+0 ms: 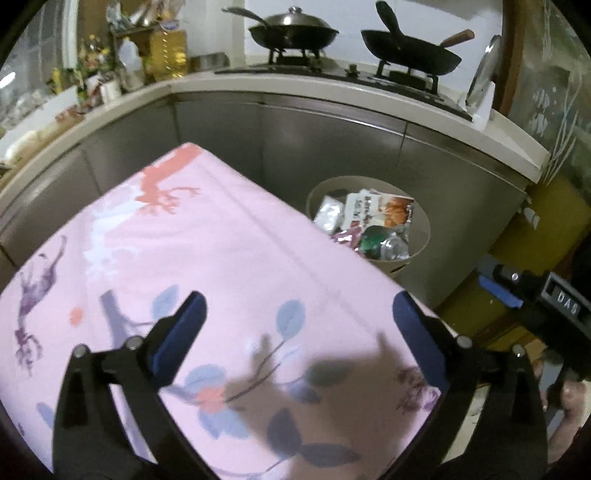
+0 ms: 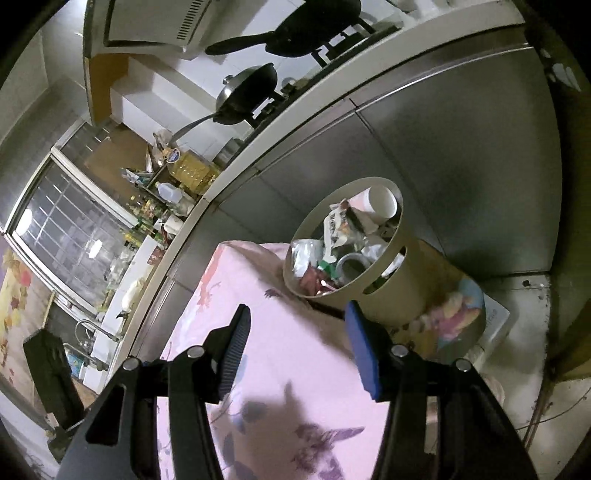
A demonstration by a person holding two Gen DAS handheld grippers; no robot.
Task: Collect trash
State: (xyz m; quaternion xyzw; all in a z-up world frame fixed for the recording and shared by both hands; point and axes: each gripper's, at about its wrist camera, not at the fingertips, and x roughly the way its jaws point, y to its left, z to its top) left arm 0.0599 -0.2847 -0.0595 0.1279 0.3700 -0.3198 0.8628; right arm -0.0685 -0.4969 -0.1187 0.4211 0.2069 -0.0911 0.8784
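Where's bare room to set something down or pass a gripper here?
Free: the pink floral cloth, bare from its far corner to the open left gripper and right gripper. Crowded: the beige bin off its edge, full of wrappers, and the counter left of the stove.

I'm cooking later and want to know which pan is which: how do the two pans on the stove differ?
The left pan wears a metal lid with a knob; the right pan is uncovered. The left pan's handle is dark and long; the right pan's has a brown wooden end, and a dark utensil rests in that pan. Both are dark and sit on burner stands.
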